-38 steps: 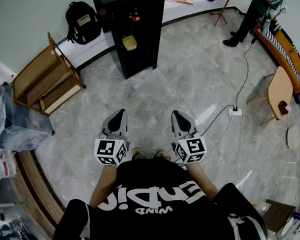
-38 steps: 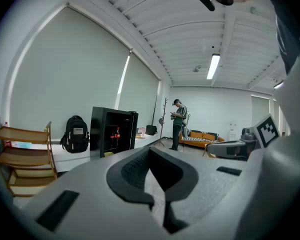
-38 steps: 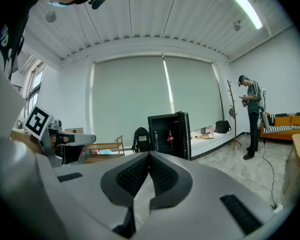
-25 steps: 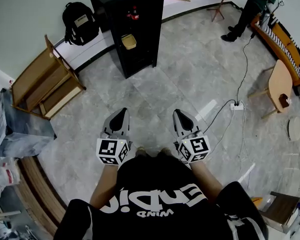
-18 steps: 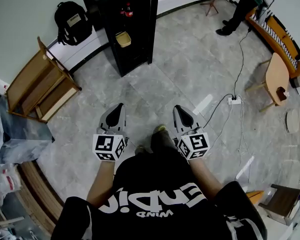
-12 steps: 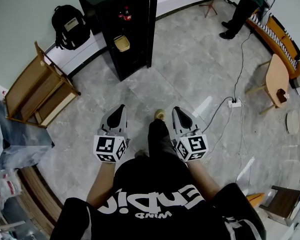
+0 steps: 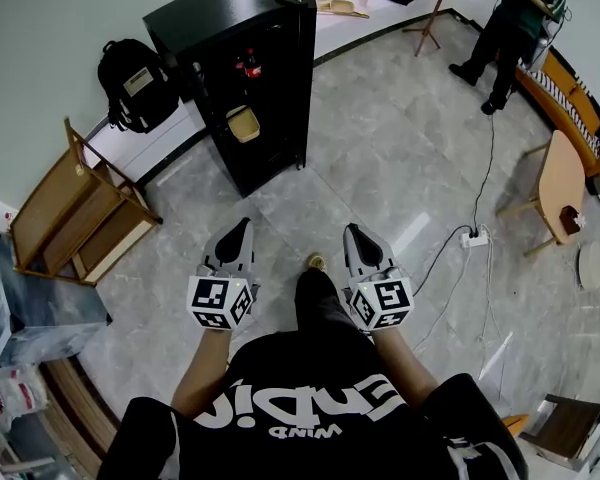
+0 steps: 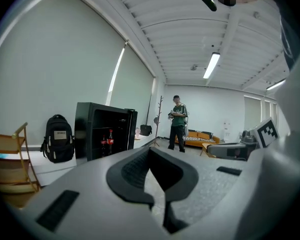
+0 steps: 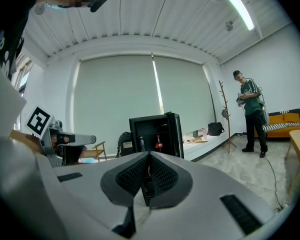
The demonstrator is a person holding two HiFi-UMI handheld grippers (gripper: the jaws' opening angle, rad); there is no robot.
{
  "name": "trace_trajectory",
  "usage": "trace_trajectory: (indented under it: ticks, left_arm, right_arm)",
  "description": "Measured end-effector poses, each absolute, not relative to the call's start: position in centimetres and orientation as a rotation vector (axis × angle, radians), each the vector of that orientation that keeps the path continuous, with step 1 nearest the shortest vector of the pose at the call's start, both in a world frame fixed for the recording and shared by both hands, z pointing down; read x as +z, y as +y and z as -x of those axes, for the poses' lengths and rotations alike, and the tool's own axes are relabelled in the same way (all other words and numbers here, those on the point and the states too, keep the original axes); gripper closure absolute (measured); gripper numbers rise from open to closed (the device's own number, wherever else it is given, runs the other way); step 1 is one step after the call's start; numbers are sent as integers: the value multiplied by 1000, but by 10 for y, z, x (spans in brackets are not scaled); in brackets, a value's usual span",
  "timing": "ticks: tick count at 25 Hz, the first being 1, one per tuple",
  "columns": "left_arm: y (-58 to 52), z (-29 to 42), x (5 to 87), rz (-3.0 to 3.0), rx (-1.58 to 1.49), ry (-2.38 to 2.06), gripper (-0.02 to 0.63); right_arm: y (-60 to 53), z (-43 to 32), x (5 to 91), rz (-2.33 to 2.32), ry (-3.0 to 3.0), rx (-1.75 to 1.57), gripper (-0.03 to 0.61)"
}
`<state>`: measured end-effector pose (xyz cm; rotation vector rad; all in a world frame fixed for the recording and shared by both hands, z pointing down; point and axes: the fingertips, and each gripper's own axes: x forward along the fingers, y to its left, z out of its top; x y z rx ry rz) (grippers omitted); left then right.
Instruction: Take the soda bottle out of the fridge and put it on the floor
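Observation:
The black fridge stands open against the far wall, a few steps ahead of me. Red-labelled soda bottles stand on its upper shelf, and a yellow container sits on a lower one. My left gripper and right gripper hang side by side over the grey floor, both shut and empty, far short of the fridge. In the left gripper view the bottles show inside the fridge beyond the shut left gripper. The right gripper view shows the fridge past the shut right gripper.
A black backpack leans on the wall left of the fridge. A wooden rack lies at the left. A person stands at the far right near an orange sofa. A power strip with cable and a wooden chair sit to the right.
The view has drawn closer to the fridge, and a foot has stepped forward between the grippers. Both grippers keep the same shut pose side by side.

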<state>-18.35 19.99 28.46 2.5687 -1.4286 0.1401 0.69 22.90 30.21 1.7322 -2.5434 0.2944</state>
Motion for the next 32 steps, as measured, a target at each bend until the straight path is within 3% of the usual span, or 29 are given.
trace_trajectory:
  ticks: [15, 32]
  left_arm:
    - [-5, 140, 264, -2475, 107, -1603, 607]
    - [-129, 141, 270, -2478, 128, -1568, 607]
  right_arm:
    - [16, -52, 283, -1545, -2608, 304, 555]
    - [-107, -35, 285, -1566, -2611, 317, 555]
